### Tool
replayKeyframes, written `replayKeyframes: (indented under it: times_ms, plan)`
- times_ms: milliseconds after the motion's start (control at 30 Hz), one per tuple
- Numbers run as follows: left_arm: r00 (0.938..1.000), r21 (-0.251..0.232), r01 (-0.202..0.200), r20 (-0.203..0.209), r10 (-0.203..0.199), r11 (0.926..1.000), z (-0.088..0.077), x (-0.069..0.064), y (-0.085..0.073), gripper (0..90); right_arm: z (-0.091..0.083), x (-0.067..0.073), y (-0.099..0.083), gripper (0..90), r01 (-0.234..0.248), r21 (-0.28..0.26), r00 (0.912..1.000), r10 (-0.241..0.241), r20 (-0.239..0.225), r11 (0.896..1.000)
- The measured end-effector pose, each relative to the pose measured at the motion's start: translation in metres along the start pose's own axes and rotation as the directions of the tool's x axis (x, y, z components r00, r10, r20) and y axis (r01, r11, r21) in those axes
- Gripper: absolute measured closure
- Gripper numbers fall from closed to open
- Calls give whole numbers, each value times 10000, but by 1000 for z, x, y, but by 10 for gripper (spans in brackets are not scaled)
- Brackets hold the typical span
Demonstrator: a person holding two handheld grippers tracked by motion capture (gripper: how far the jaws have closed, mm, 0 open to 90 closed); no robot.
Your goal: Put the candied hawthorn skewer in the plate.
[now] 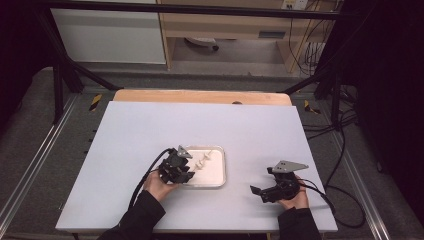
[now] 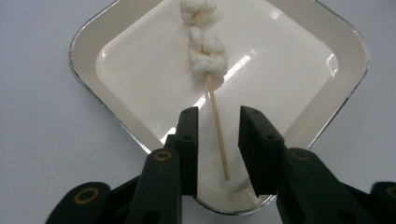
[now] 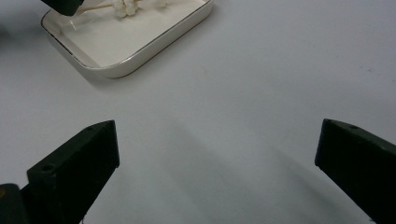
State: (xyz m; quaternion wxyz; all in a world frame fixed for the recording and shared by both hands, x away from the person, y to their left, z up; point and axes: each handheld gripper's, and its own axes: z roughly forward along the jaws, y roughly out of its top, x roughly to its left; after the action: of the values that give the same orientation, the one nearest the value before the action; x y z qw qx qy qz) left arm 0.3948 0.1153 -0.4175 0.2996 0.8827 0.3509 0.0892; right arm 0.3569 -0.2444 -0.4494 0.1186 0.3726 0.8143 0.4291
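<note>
Trays: one white tray [image 1: 216,176] with a metallic rim, sitting on the tabletop [image 1: 150,135].
Skewers: one wooden skewer [image 2: 217,130], lying in the tray.
White lumps on the skewer: two clusters [image 2: 205,53] in the left gripper view; whether more sit further along I cannot tell.
Claws: two, a left claw [image 2: 217,135] and a right claw [image 3: 215,168].
Hands: two, one on each claw.
Tabletops: one.

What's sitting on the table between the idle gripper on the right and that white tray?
Nothing: the high view shows bare white table between the right gripper and the tray; the right gripper view shows the same.
</note>
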Motion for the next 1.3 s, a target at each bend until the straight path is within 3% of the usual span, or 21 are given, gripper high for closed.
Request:
replayKeyframes:
  times_ms: [300, 733, 1000, 1300]
  plan:
    - [9999, -575, 22, 106, -16, 9983, -12, 4, -3, 461, -1, 0, 0, 4, -67, -47, 10000, 67, -2, 10000]
    - [9995, -1146, -136, -314, 100, 9933, -32, 11, -21, 184, -2, -1, 0, 3, -66, -32, 10000, 66, 10, 10000]
    - [9996, -1478, -95, -271, 55, 9890, -42, 19, -41, 138, -1, 0, 0, 3, -97, -16, 9999, 97, 29, 10000]
    - [9991, -1635, 333, -221, -374, 9860, -48, 33, -69, 135, -1, 0, 0, 3, -134, 13, 9999, 134, 45, 9999]
